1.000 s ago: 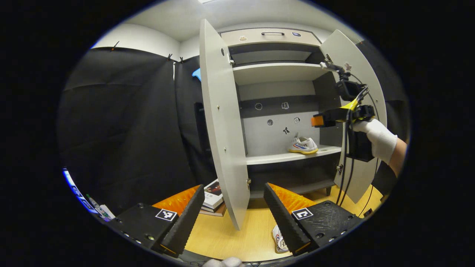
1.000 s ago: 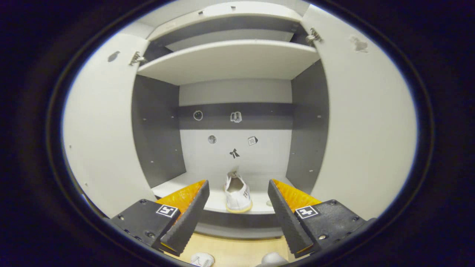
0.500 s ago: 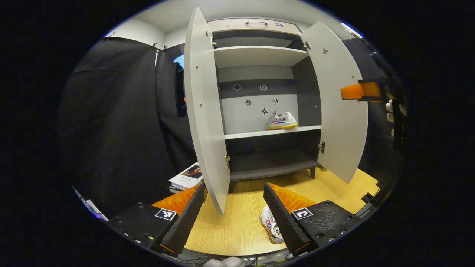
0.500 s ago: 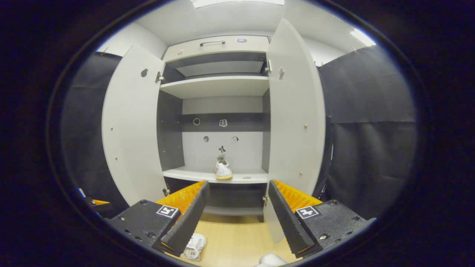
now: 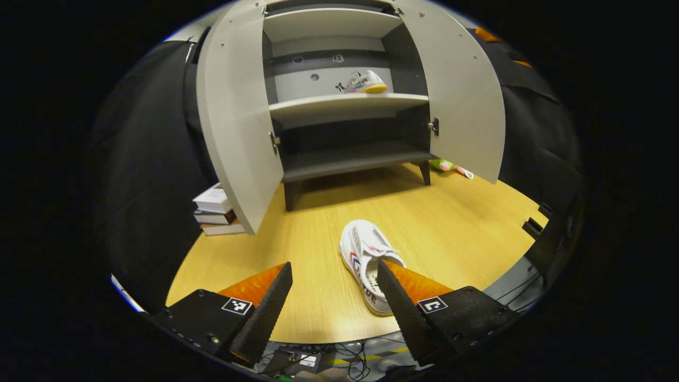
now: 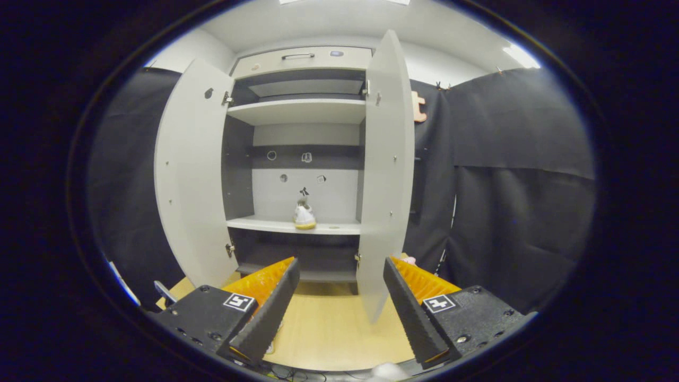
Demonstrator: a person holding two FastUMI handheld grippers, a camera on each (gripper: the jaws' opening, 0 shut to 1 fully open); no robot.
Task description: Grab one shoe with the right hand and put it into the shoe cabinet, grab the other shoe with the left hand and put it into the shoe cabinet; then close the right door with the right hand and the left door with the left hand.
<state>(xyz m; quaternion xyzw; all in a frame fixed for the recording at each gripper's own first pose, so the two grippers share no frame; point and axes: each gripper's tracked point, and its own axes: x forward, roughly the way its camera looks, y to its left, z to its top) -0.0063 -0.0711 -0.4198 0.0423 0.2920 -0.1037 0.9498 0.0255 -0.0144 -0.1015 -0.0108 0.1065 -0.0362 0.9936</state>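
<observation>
White shoe (image 5: 368, 263) lies on its side on the wooden worktop (image 5: 461, 223), in front of the shoe cabinet (image 5: 345, 114) and well clear of both doors. My left gripper (image 5: 334, 297) hangs over it, jaws spread wide, holding nothing; the shoe sits off toward the right-hand finger (image 5: 399, 305), not centred in the gap. I can't tell whether that finger touches it.

Step in hand, as I read it: left-hand pick of the second shoe. To do it well I'd shift so the shoe sits between the fingers, then come down across the narrow width of the upper, not along its length. Soft fabric, so close firmly mid-shoe or it'll sag and swing. Then lift high enough to clear the middle shelf (image 5: 347, 101) edge and pass between the left door (image 5: 236, 122) and right door (image 5: 461, 101) without bumping either.

First shoe (image 6: 304, 216) is already on that shelf, toward the right in the left gripper view, so I'd set this one on the free stretch beside it.

Right gripper (image 6: 339, 313) is back from the cabinet, jaws wide apart, empty, facing the edge of the right door. Both doors stand open.
</observation>
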